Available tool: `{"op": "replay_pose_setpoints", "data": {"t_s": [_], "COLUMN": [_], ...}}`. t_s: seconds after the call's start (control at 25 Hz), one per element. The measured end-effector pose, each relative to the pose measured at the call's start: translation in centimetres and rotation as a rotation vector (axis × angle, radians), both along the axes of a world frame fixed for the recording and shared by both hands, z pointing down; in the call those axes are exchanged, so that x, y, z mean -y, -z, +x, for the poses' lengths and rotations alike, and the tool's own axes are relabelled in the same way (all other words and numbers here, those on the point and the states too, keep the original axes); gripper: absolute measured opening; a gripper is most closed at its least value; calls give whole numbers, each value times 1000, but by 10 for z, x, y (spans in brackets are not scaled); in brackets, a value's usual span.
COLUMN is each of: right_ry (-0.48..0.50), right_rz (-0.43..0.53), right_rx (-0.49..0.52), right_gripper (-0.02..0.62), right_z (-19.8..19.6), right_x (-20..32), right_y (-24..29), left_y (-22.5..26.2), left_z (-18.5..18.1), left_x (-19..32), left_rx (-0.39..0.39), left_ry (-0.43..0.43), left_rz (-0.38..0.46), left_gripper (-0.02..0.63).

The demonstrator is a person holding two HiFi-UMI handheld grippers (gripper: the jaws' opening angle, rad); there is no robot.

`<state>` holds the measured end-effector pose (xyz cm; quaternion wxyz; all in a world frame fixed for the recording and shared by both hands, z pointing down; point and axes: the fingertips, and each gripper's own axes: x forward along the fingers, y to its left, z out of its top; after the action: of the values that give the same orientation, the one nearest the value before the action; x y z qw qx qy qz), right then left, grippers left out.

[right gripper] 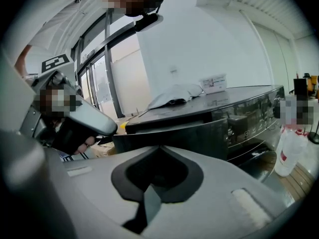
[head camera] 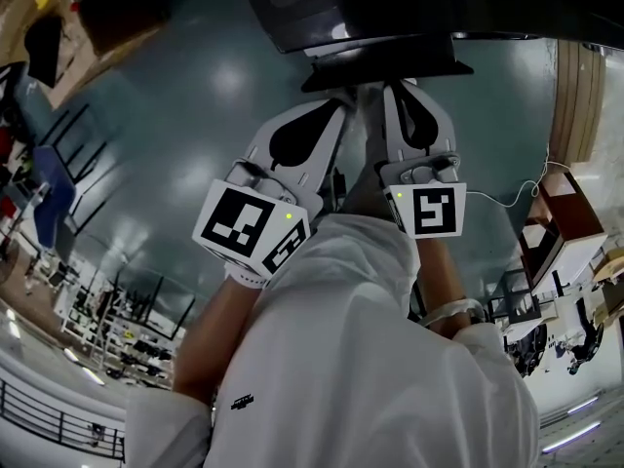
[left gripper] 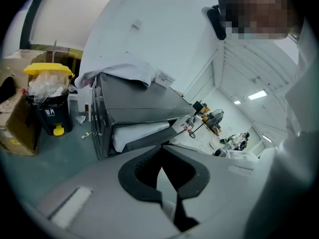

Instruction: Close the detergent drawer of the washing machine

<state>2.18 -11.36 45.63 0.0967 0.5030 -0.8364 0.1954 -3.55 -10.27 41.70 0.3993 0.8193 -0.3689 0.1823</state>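
The dark grey washing machine [head camera: 409, 8] stands at the top of the head view. Its detergent drawer [head camera: 390, 66] sticks out of the front. It shows a pale inside in the left gripper view [left gripper: 142, 133] and a dark front panel in the right gripper view [right gripper: 174, 133]. Both grippers point at the drawer side by side. My left gripper [head camera: 343, 100] [left gripper: 162, 147] has its jaws together with nothing between them. My right gripper [head camera: 398, 88] [right gripper: 160, 147] is also shut and empty, close below the drawer front. Whether either tip touches the drawer is hidden.
A white cloth [left gripper: 124, 71] lies on top of the machine. A black bin with a yellow lid [left gripper: 49, 98] and a cardboard box [left gripper: 15, 128] stand to the machine's left. A clear bottle [right gripper: 289, 151] stands at its right. A thin cable [head camera: 517, 198] crosses the teal floor.
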Motion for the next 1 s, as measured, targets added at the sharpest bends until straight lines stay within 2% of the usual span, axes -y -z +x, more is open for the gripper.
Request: {"op": "replay_pose_setpoints", "data": {"t_s": [0.32, 0.52, 1.0], "right_ry": [7, 23, 8], "right_rz": [8, -4, -5], "right_rx": [24, -17, 40], "right_gripper": [2, 2, 2], "right_z": [-8, -6, -9], "right_x": [35, 38, 37], "right_y": [0, 2, 4], "left_y": [-3, -4, -11], "left_z": [0, -4, -3], "left_x": [7, 12, 13], "left_rx": [3, 6, 4], "left_ry": [19, 27, 5], "left_rz": [-12, -19, -37], "left_gripper": [17, 17, 17]}}
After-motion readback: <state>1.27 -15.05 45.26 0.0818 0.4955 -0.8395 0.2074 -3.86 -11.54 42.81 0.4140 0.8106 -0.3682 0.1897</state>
